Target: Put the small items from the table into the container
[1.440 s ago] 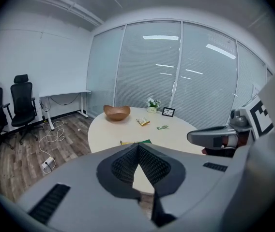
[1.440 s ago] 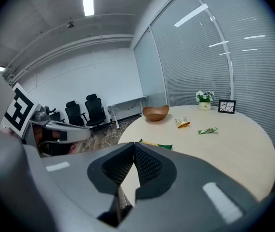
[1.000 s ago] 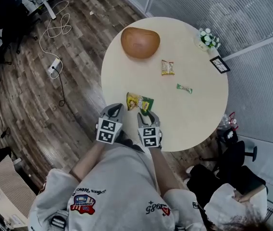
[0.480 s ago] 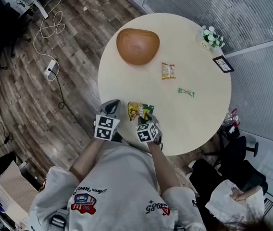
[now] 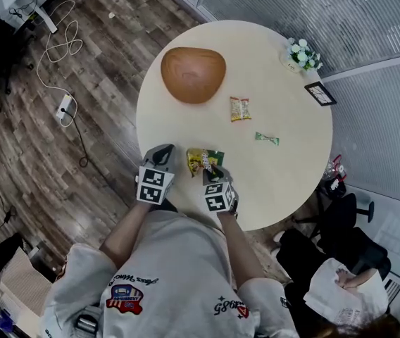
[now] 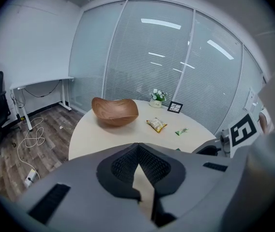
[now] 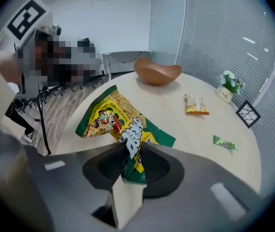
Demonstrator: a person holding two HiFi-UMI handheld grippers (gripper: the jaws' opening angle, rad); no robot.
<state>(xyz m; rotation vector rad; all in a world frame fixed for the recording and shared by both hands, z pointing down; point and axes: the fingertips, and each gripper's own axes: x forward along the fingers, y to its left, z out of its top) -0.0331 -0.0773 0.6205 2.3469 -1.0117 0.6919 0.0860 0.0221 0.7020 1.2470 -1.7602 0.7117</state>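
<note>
A green and yellow snack bag lies near the round table's front edge. My right gripper points steeply down at it. Its jaws are closing, and the bag's near corner is crumpled between the pads. In the head view the right gripper sits at the bag's near side. My left gripper hovers just left of the bag at the table's rim, shut and empty. The wooden bowl stands at the far left of the table. A small yellow packet and a green candy lie mid-table.
The table is pale and round. A small flower pot and a black picture frame stand at its far right edge. Cables and a power strip lie on the wooden floor at the left.
My right gripper has come down onto the snack bag and its jaws have narrowed on the bag's near corner. My left gripper has shifted slightly left along the table's edge.
</note>
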